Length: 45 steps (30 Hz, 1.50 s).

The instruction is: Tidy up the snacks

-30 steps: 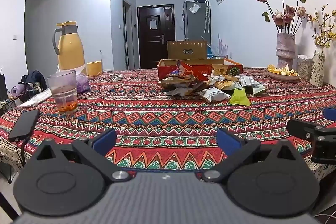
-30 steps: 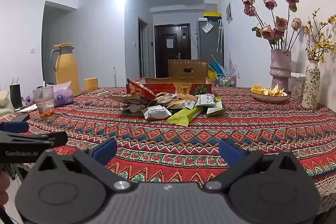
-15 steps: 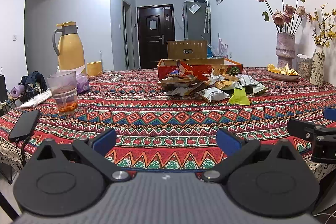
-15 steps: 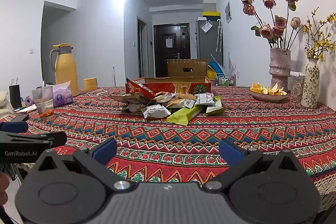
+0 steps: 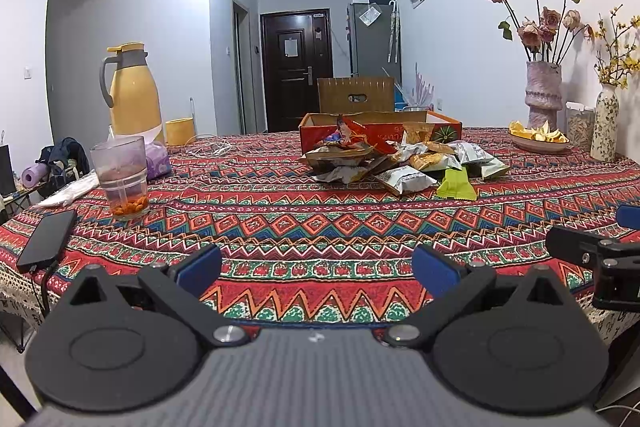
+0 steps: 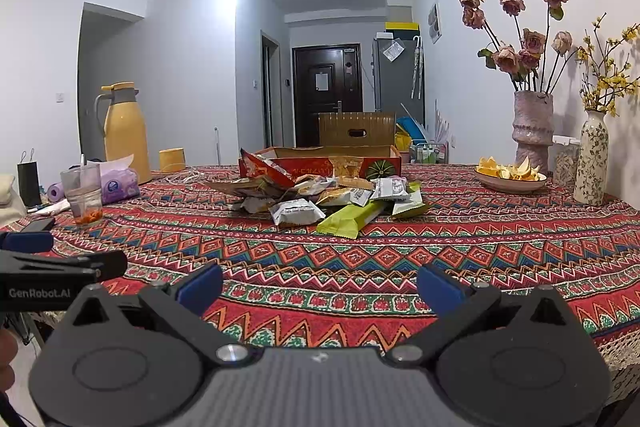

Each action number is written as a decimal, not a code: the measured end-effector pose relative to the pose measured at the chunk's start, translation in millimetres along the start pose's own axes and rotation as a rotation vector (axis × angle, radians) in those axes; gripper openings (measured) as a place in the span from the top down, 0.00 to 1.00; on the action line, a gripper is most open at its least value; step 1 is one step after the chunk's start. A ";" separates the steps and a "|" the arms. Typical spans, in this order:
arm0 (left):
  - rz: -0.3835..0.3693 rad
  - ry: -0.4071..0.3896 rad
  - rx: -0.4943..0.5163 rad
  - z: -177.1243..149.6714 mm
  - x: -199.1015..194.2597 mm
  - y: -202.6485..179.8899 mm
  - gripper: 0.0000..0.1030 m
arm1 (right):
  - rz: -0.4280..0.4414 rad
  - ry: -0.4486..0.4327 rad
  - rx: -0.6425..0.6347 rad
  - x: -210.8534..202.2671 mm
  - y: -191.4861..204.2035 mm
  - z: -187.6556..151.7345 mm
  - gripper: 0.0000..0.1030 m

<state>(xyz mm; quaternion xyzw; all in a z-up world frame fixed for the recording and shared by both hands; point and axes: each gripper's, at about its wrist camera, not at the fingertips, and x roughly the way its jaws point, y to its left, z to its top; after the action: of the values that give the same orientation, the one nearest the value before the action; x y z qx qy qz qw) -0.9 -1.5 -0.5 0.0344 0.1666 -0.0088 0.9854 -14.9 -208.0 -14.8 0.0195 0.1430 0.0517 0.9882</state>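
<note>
A heap of snack packets (image 5: 400, 163) (image 6: 320, 195) lies in the middle of the patterned tablecloth, with a green bar wrapper (image 5: 456, 185) (image 6: 354, 219) at its near edge. Behind the heap stands an open red cardboard box (image 5: 380, 131) (image 6: 320, 163). My left gripper (image 5: 316, 267) hovers over the table's near edge, open and holding nothing, far short of the heap. My right gripper (image 6: 320, 285) is open and empty too, at the same near edge. Each gripper shows at the side of the other's view.
A plastic cup (image 5: 120, 175) with orange bits, a black phone (image 5: 46, 239), a yellow thermos (image 5: 132, 95) and a purple tissue pack (image 5: 158, 161) stand on the left. A bowl of peels (image 5: 538, 137) and two flower vases (image 5: 544, 99) stand on the right.
</note>
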 end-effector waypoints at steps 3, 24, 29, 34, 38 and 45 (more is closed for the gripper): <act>0.000 0.000 0.000 0.0 0.0 0.0 0.00 | 0.000 0.001 0.001 0.0 0.0 -0.3 0.00; 0.001 -0.001 0.002 0.0 -0.2 -0.1 0.00 | 0.000 0.001 0.001 0.4 0.3 -1.2 0.00; 0.001 0.001 0.003 0.1 -0.5 0.0 0.00 | 0.000 0.003 0.001 0.3 0.3 -1.2 0.00; 0.001 0.001 0.003 0.2 -0.4 -0.2 0.00 | 0.002 0.004 0.000 1.1 1.1 -2.8 0.00; -0.001 0.008 0.002 -0.6 1.7 1.1 0.00 | 0.002 0.007 0.002 2.1 0.8 -3.0 0.00; 0.001 0.018 0.003 0.9 10.2 1.6 0.00 | 0.001 0.012 0.003 6.2 -2.1 -1.8 0.00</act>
<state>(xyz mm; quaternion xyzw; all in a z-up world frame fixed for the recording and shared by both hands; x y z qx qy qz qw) 9.1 -0.1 -2.9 0.0361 0.1754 -0.0081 0.9838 -9.2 -209.4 -18.4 0.0206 0.1489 0.0520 0.9873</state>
